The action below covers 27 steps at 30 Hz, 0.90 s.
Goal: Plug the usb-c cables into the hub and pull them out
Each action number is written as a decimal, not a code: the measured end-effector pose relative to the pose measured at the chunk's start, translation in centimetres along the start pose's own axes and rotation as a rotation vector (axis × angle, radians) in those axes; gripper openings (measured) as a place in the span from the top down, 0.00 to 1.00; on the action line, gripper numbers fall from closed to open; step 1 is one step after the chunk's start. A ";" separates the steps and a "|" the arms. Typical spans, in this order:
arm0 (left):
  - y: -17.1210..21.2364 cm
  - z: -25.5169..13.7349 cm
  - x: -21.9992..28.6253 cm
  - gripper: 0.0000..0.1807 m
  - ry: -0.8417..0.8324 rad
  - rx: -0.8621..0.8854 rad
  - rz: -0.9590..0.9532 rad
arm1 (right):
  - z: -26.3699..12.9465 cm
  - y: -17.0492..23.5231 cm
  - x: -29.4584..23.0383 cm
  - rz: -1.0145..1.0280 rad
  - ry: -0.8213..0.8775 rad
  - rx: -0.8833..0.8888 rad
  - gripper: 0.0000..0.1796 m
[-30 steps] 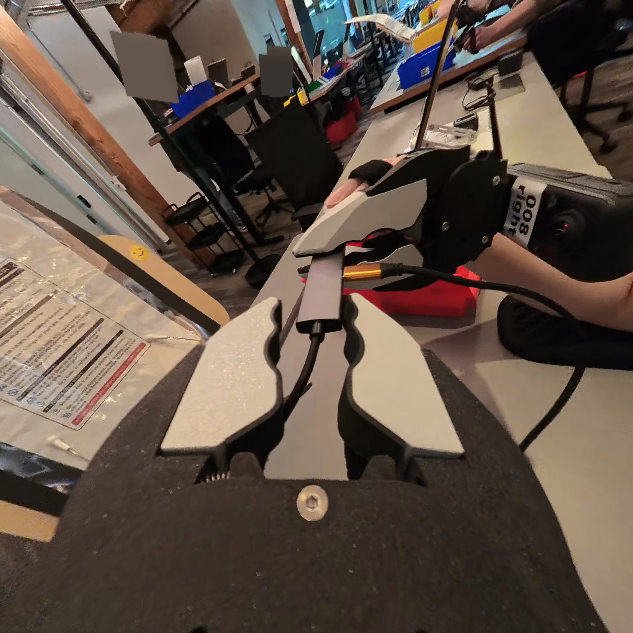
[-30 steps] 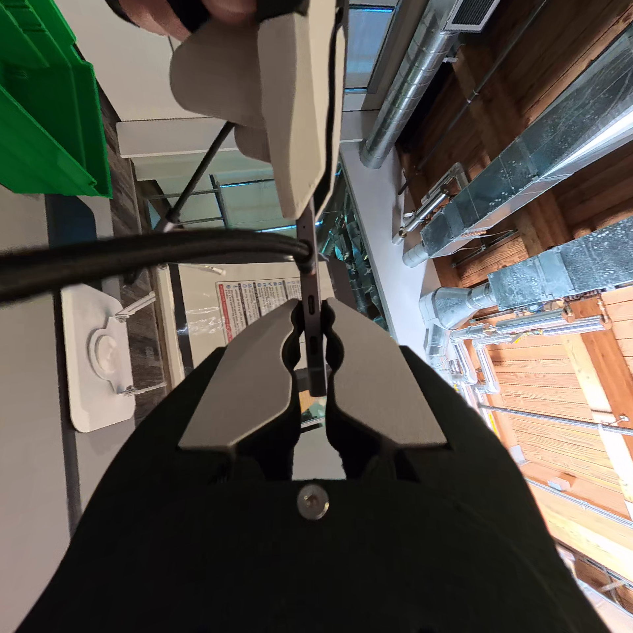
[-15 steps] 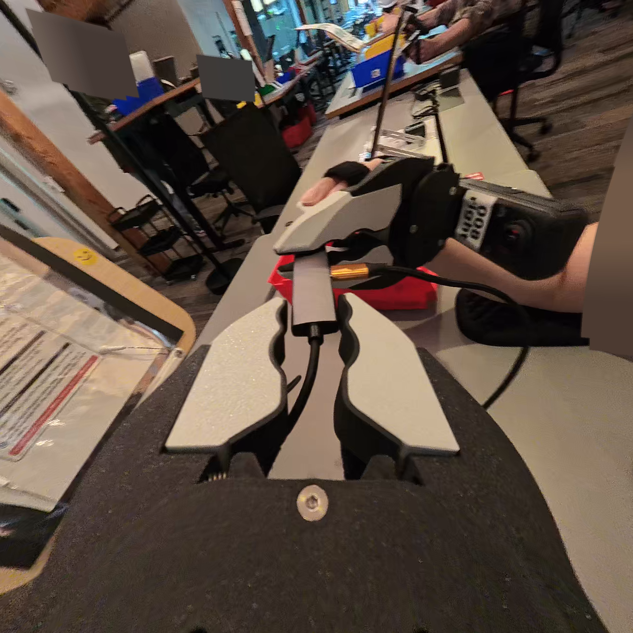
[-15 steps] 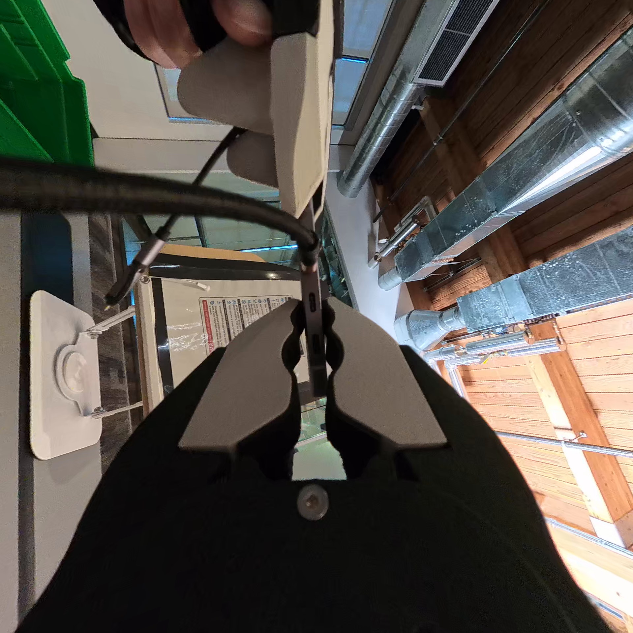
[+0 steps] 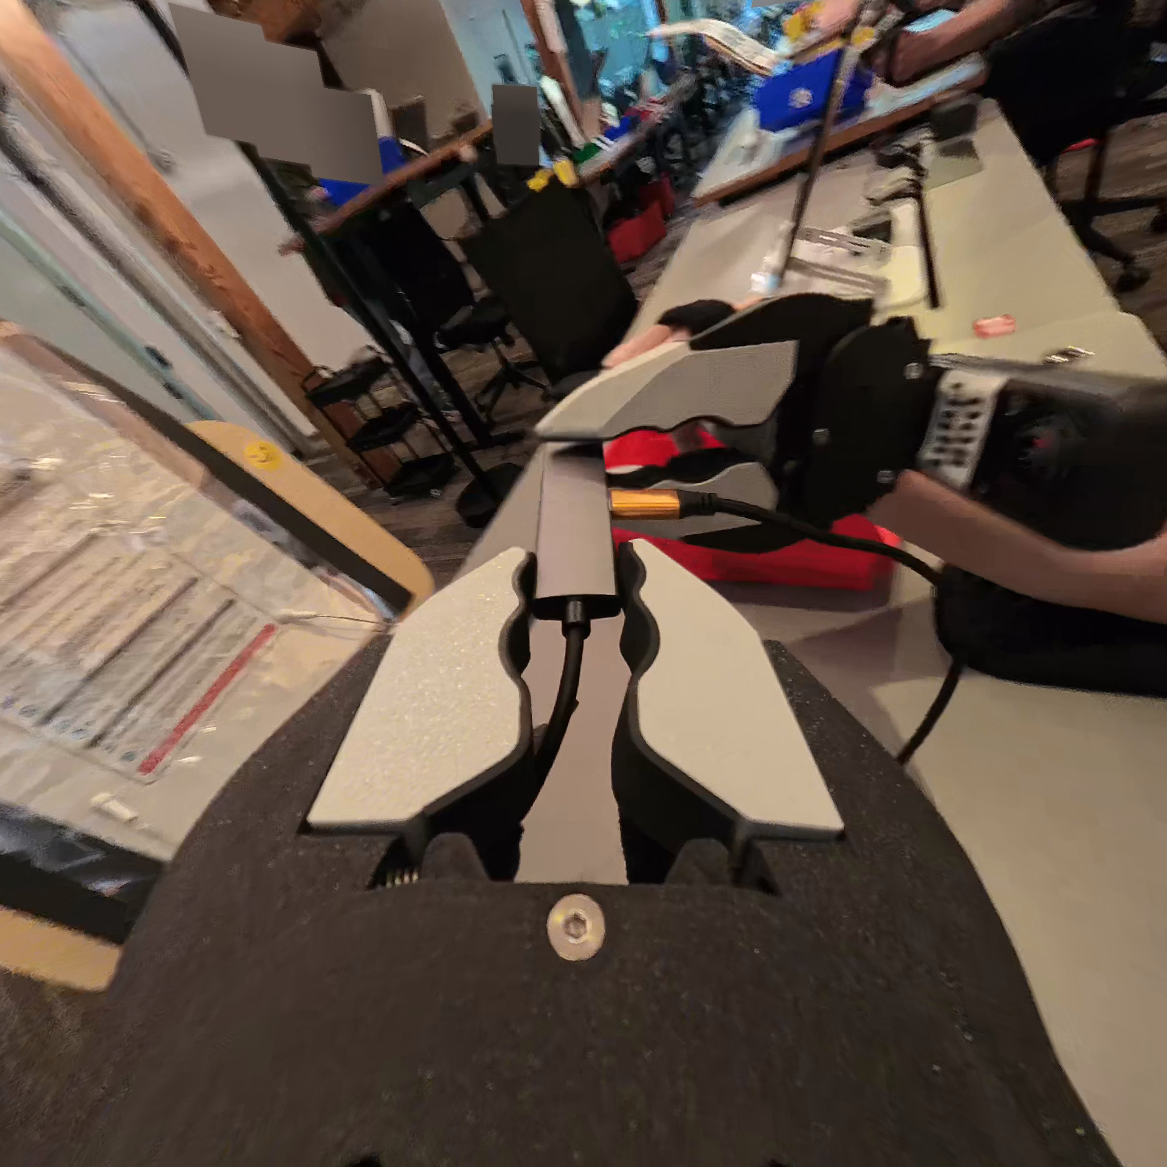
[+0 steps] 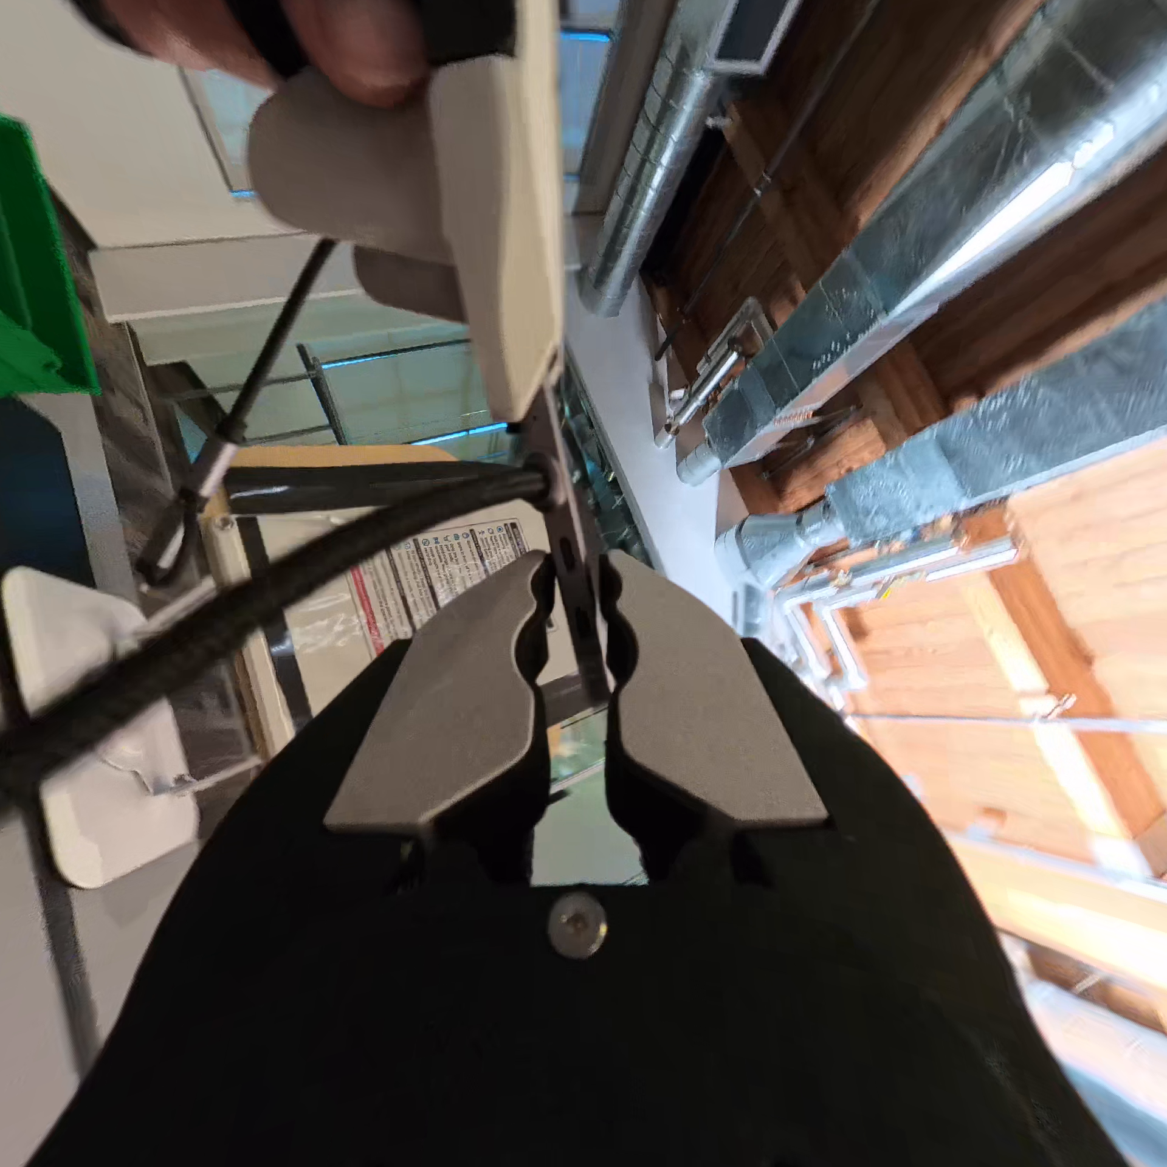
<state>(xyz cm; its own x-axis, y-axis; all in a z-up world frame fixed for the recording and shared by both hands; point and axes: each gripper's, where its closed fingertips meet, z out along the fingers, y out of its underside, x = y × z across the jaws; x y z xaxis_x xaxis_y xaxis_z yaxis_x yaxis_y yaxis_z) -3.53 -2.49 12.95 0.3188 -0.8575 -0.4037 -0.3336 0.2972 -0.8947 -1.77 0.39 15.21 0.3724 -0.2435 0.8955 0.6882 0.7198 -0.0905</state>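
A dark grey hub (image 5: 571, 518) is held at its near end by my left gripper (image 5: 574, 556), which is shut on it above the table. The hub's own black lead (image 5: 568, 669) hangs from that end. A gold-collared usb-c plug (image 5: 644, 505) sits in the hub's right side, and its black cable (image 5: 821, 537) runs right. My right gripper (image 5: 562, 442) is at the hub's far end. In the right wrist view its jaws (image 6: 573, 559) stand slightly apart, with small gaps on both sides of the hub (image 6: 584, 631). The braided cable (image 6: 189, 631) enters the hub there.
A red bin (image 5: 789, 562) and a black pad (image 5: 1042, 644) lie on the grey table (image 5: 1010, 789) under the person's forearm (image 5: 1010, 549). A plastic-wrapped board (image 5: 126, 631) stands at the left. A green bin (image 6: 31, 284) and a white plate (image 6: 95, 726) show in the right wrist view. Left tips to right tips: about 4 centimetres.
My right gripper's jaws have eased slightly apart around the hub, which now sits tilted between them. My left gripper keeps its hold. The gold plug stays in the hub.
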 end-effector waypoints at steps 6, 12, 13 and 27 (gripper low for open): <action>-1.1 -2.1 -4.5 0.87 -0.333 0.077 0.060 | 0.0 1.3 4.6 0.724 0.016 -0.057 0.89; -1.0 -2.5 -6.0 0.87 -0.475 0.087 0.062 | 1.1 -1.7 3.0 1.366 -0.179 0.018 0.73; -1.0 -2.3 -5.9 0.87 -0.476 0.091 0.051 | 1.3 -1.4 2.4 1.342 -0.140 -0.010 0.75; -0.7 0.0 -4.1 0.87 -0.437 0.063 0.059 | 1.5 -0.6 -0.2 1.141 -0.019 -0.084 0.93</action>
<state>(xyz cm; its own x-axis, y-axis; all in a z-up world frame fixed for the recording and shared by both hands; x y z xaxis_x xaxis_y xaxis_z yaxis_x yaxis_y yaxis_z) -4.62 0.77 15.22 0.6500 -0.5845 -0.4856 -0.3123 0.3771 -0.8719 -3.18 1.03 15.74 0.7976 0.5345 0.2794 -0.0050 0.4691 -0.8831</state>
